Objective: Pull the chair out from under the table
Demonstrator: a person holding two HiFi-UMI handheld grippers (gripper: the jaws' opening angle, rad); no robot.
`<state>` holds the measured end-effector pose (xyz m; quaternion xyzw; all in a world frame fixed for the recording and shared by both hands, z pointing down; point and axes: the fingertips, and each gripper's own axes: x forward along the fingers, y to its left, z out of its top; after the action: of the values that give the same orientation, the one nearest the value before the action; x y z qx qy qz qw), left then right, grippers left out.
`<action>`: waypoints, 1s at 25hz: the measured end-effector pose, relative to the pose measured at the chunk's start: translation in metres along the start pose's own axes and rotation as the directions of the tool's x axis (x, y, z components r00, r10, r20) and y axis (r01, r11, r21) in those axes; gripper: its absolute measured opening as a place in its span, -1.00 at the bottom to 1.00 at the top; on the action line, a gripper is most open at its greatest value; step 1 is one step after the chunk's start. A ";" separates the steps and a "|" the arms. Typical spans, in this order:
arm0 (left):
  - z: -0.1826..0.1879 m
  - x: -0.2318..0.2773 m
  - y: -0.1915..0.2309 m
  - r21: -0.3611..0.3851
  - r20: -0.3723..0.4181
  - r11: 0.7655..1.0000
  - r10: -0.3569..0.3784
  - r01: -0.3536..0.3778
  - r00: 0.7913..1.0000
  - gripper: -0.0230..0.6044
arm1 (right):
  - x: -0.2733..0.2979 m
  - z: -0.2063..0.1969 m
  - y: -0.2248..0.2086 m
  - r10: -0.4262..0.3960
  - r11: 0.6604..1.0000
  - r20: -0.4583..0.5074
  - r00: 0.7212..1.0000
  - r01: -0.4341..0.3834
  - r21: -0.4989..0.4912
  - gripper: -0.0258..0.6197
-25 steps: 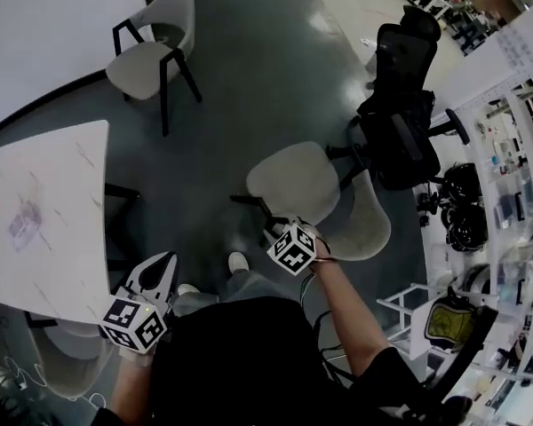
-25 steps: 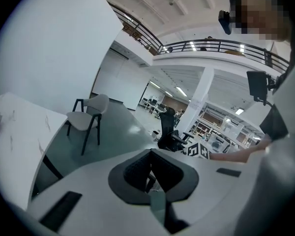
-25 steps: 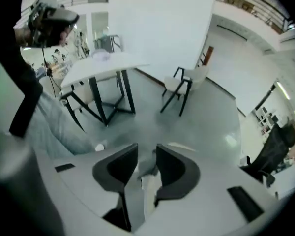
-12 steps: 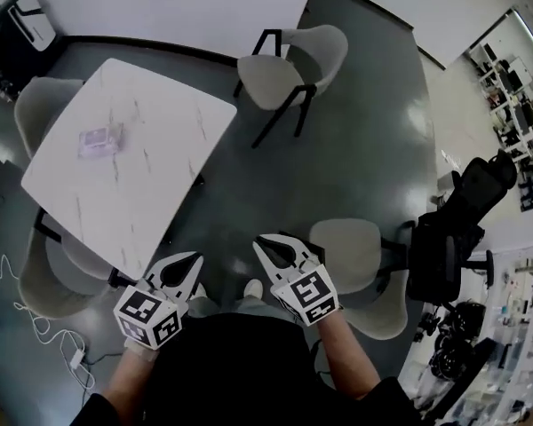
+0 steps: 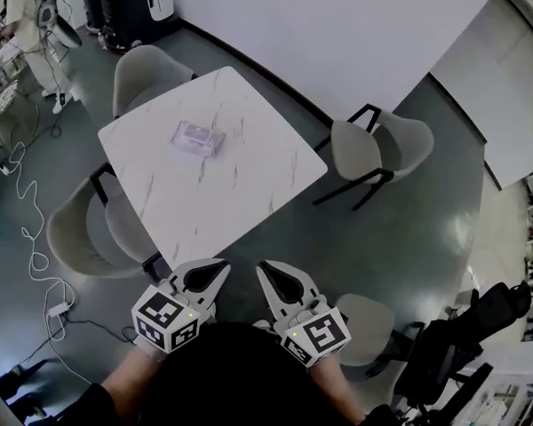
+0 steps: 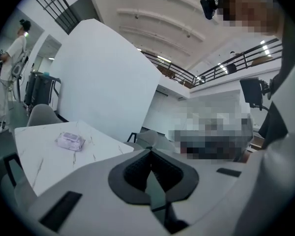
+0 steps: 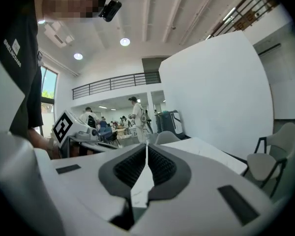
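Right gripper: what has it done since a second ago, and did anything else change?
The right gripper came up off the pulled-out chair and now sits beside the left gripper, jaws shut on nothing. The head view swung toward the table. The left gripper stayed shut and empty; table and packet unmoved.

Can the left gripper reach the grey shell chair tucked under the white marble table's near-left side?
Probably yes: the grey shell chair's back sticks out past the white marble table, only floor lies between, though the left gripper is shut.
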<state>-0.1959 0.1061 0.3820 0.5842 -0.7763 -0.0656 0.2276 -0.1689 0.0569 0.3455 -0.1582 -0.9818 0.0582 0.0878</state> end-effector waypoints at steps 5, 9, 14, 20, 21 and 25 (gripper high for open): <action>0.014 -0.015 0.006 0.053 0.045 0.998 0.025 -0.027 0.999 -0.91 | 0.021 0.002 0.009 0.059 0.998 0.009 0.998 -0.059 0.003 -0.85; 0.019 -0.022 0.006 0.049 0.077 0.997 0.057 -0.061 0.995 -0.91 | 0.023 0.007 0.012 0.075 0.997 0.020 0.997 -0.075 0.005 -0.85; 0.022 -0.024 0.000 0.040 0.095 0.996 0.073 -0.077 0.993 -0.91 | 0.021 0.006 0.012 0.087 0.996 0.004 0.996 -0.087 -0.022 -0.86; 0.012 -0.021 -0.011 0.035 0.081 0.997 0.068 -0.071 0.994 -0.91 | 0.007 -0.001 0.007 0.064 0.998 0.000 0.998 -0.064 0.015 -0.86; 0.011 -0.020 -0.014 0.034 0.078 0.997 0.063 -0.066 0.995 -0.91 | 0.003 -0.002 0.005 0.054 0.998 -0.003 0.999 -0.054 0.013 -0.86; 0.009 -0.015 -0.026 0.041 0.067 0.998 0.046 -0.049 0.997 -0.91 | -0.008 -0.006 -0.002 0.030 0.998 -0.004 1.000 -0.030 0.060 -0.86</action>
<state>-0.1738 0.1105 0.3602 0.5679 -0.7982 -0.0631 0.1909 -0.1608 0.0527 0.3506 -0.1704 -0.9769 0.0884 0.0941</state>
